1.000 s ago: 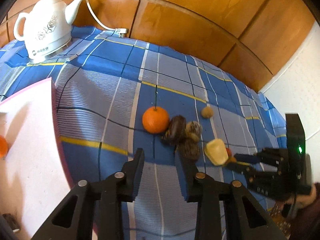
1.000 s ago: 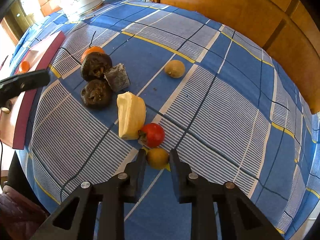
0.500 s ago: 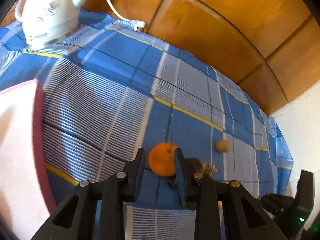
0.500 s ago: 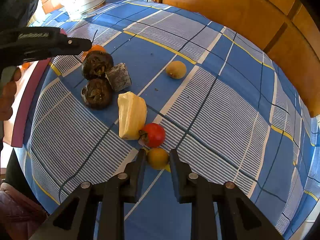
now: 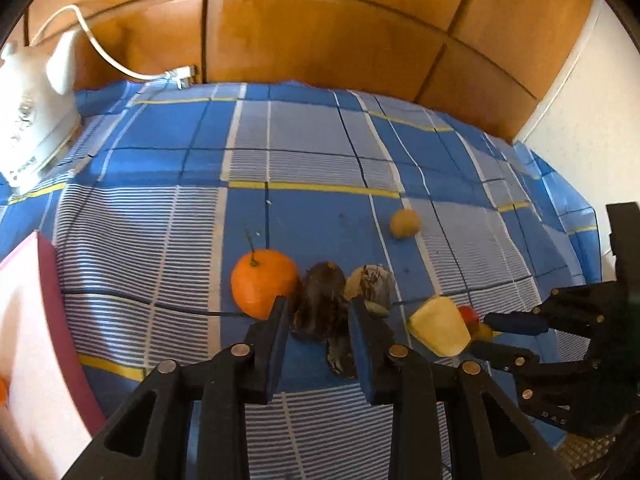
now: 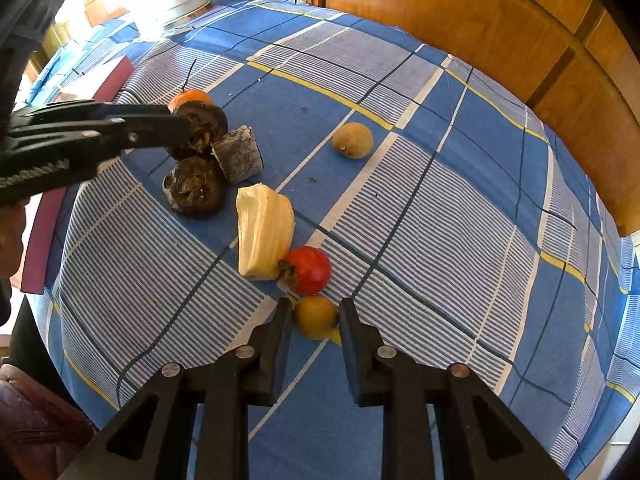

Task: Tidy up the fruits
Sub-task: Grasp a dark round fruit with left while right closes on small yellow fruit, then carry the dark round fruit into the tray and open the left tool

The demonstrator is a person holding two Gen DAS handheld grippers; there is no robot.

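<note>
Clamping a small round yellow fruit (image 6: 316, 318) between the clenched fingers of the right gripper (image 6: 314, 312), down at the blue checked tablecloth (image 6: 440, 240) and not visibly lifting it yet. Leaving the rest loose around it: a glossy red fruit (image 6: 308, 270) just beside, touching a pale yellow wedge (image 6: 262, 232); farther out, two dark brown wrinkled fruits (image 6: 194, 190) clustering with a grey cut chunk (image 6: 240, 154) and a stemmed orange tangerine (image 5: 262, 286); a tan round fruit (image 6: 352, 140) lying well apart. Straddling the farther dark fruit with the narrowly parted fingers of the left gripper (image 5: 318, 312), though not showing whether the pads are pressing on it. Judging the sorting as barely starting: apparently only one orange piece (image 5: 2, 390) showing at the picture's edge on the pink board (image 5: 24, 340) off to the side, with nearly every fruit awaiting moving. Standing clear at the far corner, a white electric kettle (image 5: 32, 120).
</note>
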